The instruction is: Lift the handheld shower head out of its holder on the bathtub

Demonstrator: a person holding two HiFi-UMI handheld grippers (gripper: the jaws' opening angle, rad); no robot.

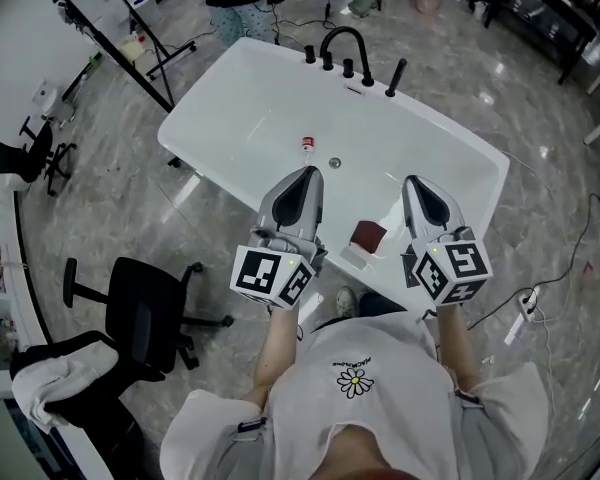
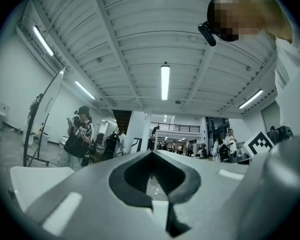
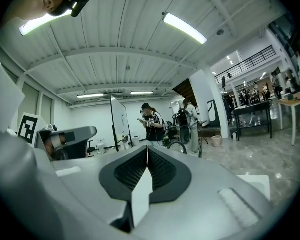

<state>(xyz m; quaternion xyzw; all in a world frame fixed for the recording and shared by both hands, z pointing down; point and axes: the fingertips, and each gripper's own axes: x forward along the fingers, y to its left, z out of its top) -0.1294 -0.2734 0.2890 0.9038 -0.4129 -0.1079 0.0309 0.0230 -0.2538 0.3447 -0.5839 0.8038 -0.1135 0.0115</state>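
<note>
Your left claw and right claw, over one tub.
Head view: both claws hover at the near rim. The one shower head stands in its holder on the far rim, right of the spout. The tub holds one bottle. Left gripper view: jaws together, nothing between. Right gripper view: likewise closed and empty.

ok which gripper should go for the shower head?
Right, probably. The right gripper sits nearly in line with the handheld shower head; the left gripper is off to its left. Both are shut.
</note>
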